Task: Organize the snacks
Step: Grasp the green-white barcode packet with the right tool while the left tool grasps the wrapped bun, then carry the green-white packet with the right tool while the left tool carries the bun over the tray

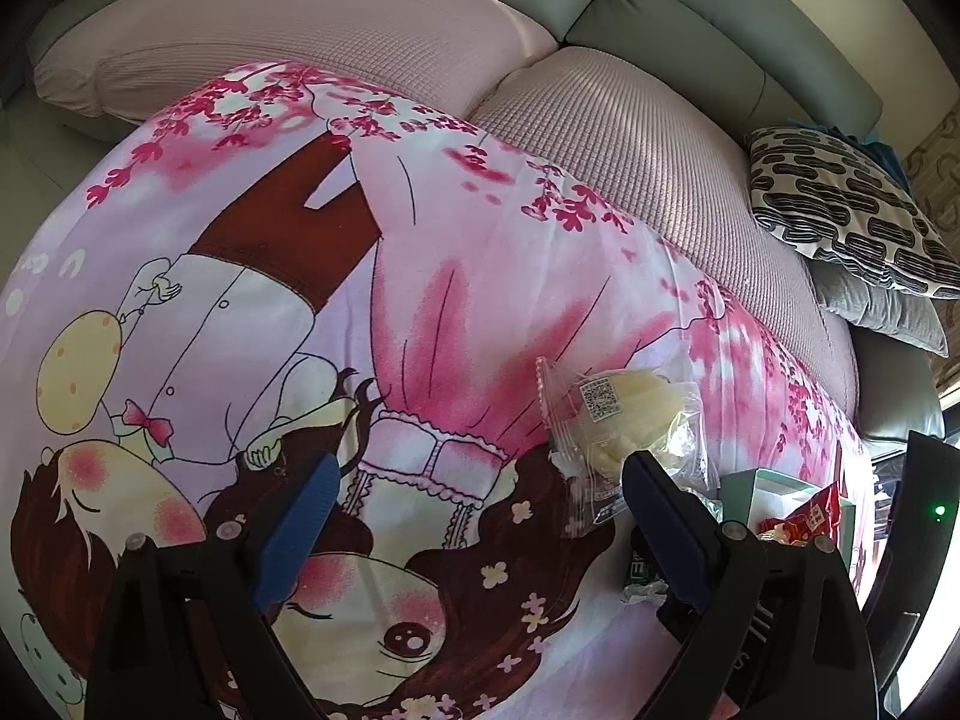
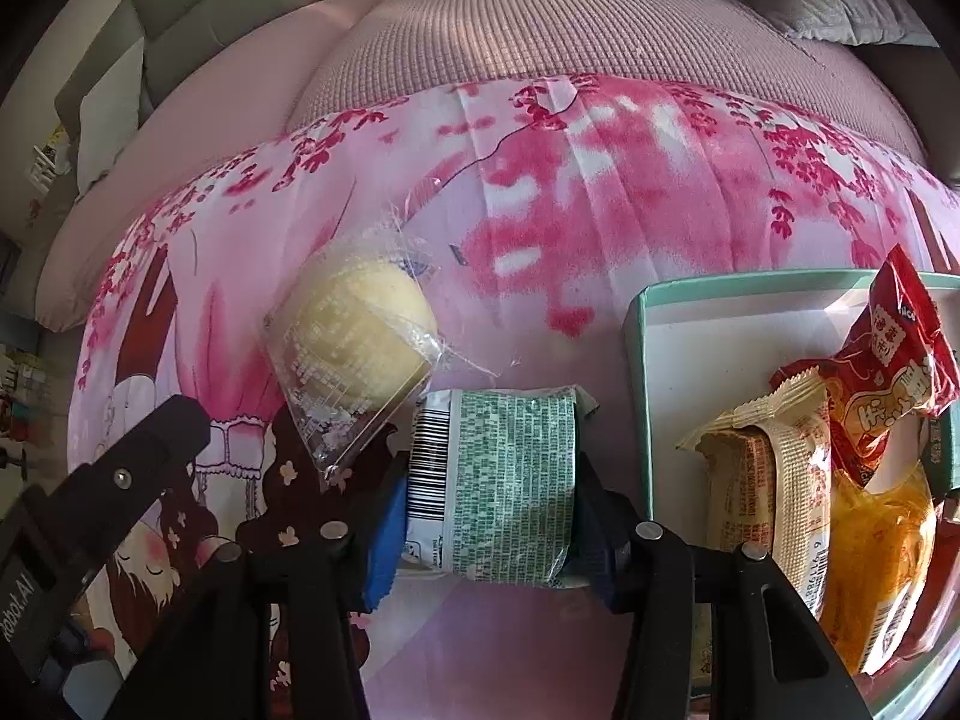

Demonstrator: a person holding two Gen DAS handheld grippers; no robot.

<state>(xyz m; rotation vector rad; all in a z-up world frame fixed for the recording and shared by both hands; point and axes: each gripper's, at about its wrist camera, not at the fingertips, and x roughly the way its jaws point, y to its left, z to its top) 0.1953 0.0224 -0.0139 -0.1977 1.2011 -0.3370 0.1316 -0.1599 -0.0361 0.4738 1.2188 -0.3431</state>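
2 jaws of the right gripper (image 2: 489,501) pinch the green packet (image 2: 504,480).

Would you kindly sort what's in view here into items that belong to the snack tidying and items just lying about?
Part of the job:
- green-printed packet, clamped in right gripper
- clear-wrapped bun
- mint-edged box holding red packet and cream packet
- left gripper, open

Lying about:
- cartoon blanket
- patterned cushion
- sofa
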